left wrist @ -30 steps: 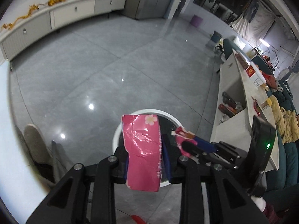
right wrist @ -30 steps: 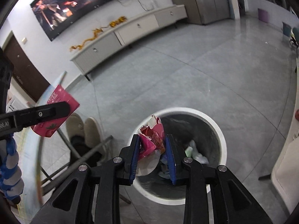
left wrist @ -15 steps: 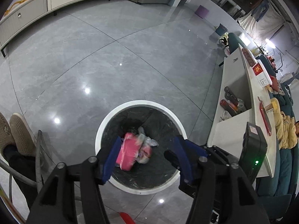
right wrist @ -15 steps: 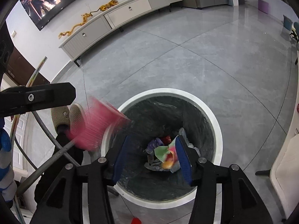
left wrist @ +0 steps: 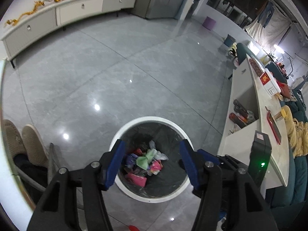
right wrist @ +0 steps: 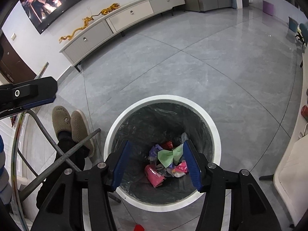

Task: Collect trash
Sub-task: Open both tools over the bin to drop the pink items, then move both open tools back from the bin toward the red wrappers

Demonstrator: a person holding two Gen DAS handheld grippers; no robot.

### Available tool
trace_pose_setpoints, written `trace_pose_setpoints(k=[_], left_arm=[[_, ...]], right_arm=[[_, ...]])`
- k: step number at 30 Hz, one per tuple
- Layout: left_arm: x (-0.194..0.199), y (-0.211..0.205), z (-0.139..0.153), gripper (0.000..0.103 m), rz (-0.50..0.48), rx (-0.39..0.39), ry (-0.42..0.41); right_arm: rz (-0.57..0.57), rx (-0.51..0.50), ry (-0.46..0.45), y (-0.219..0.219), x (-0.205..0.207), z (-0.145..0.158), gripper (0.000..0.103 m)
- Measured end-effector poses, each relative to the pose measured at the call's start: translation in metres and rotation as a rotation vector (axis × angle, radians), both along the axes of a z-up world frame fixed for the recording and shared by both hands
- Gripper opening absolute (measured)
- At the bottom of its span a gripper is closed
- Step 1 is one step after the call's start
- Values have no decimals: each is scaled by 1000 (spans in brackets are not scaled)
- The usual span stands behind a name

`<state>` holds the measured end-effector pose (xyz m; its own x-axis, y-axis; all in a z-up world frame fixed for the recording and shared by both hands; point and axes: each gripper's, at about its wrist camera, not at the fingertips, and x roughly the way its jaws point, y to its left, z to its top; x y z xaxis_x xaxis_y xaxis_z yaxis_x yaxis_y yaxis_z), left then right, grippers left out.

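Observation:
Both grippers hang over a round bin with a white rim and a dark liner. My left gripper is open and holds nothing. The jaws of my right gripper are opening, with nothing between them. At the bottom of the bin lie a pink packet, a pale green paper and several crumpled wrappers. One finger of the left gripper shows at the left edge of the right wrist view.
A person's feet in beige slippers rest left of the bin, beside grey metal legs. A white table with clutter runs along the right. A low white cabinet lines the far wall. A small red object lies on the floor in front of the bin.
The left gripper let go of the pink packet and the right of a crumpled wrapper; both fell into the bin. Both pairs of jaws have spread apart.

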<state>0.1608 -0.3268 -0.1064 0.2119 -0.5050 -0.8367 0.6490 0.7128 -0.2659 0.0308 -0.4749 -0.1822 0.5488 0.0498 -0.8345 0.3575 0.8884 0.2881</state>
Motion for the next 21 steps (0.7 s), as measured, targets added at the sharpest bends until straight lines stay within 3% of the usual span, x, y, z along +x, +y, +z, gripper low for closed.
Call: trace_pose_setpoints(k=[14, 21], left_arm=[[-18, 75, 63, 58, 112, -90, -223], [-26, 115, 89, 58, 152, -72, -305]], right_arm=[[-18, -77, -102, 14, -13, 62, 58], [23, -120, -173, 39, -12, 105, 58]])
